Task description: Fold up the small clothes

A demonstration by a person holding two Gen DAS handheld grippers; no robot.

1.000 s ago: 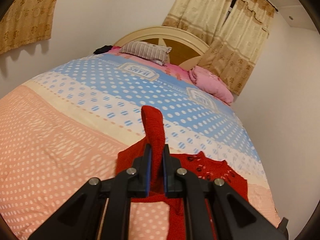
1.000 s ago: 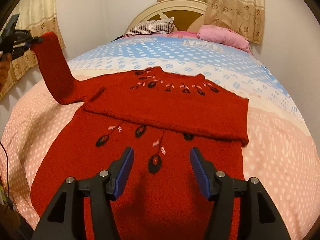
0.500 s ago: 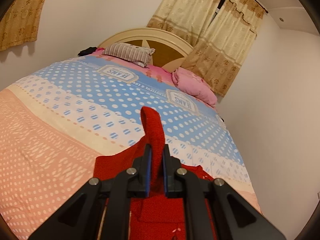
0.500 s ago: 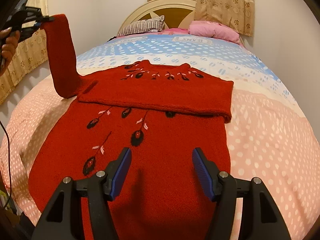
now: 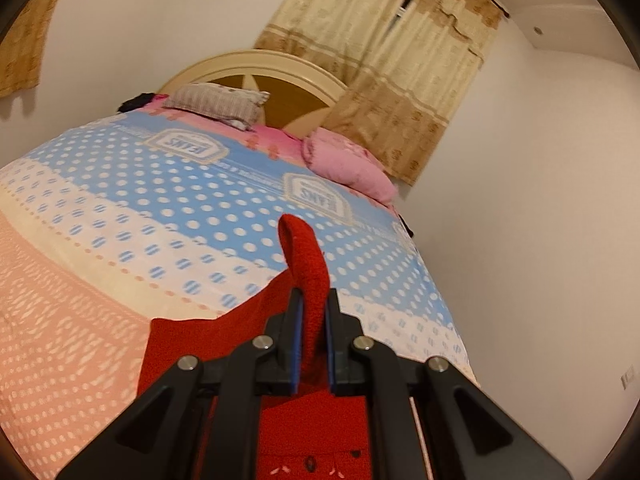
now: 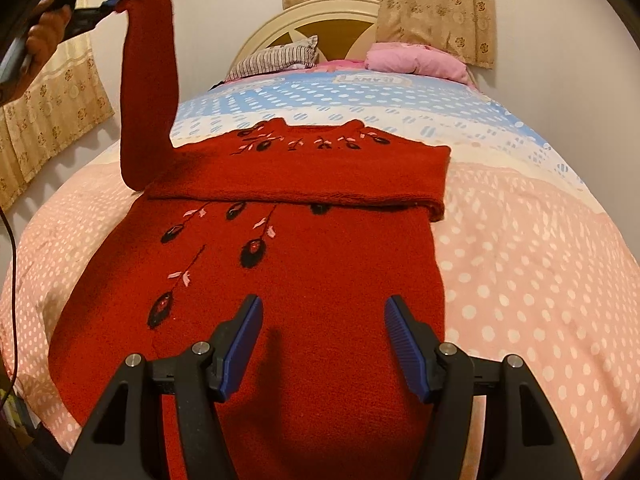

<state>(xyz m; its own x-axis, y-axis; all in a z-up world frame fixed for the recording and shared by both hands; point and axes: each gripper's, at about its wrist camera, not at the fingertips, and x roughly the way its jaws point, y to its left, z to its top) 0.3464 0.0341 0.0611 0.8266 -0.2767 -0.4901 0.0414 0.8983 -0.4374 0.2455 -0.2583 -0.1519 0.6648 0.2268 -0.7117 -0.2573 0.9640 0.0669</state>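
Two tools, one garment. Left tool (image 5: 311,320): jaws closed tight on the cuff end of the left sleeve (image 6: 149,88), held high above the bed (image 6: 540,264); the sleeve hangs from it in a straight drop to the shoulder. Right tool (image 6: 323,344): jaws spread wide, nothing between them, poised low over the lower body of the red sweater (image 6: 288,288), not visibly touching the knit.

Sweater: red knit, dark flower embroidery (image 6: 250,254) with pink leaves, lying flat on the dotted pink-and-blue bedspread, neckline toward the headboard (image 6: 320,20). The other sleeve (image 6: 304,182) is already laid across the chest as a band from side to side.

Step in hand, as I judge it: sleeve folding, second sleeve lifted and not yet laid.

Next move calls for: carrying the raised cuff across the chest and lowering it onto the band already there, keeping the sleeve untwisted; the open right tool is well placed to pin the body if the knit drags.

Beyond: striped pillow (image 6: 280,56), pink pillow (image 6: 416,58), curtains (image 6: 432,0).
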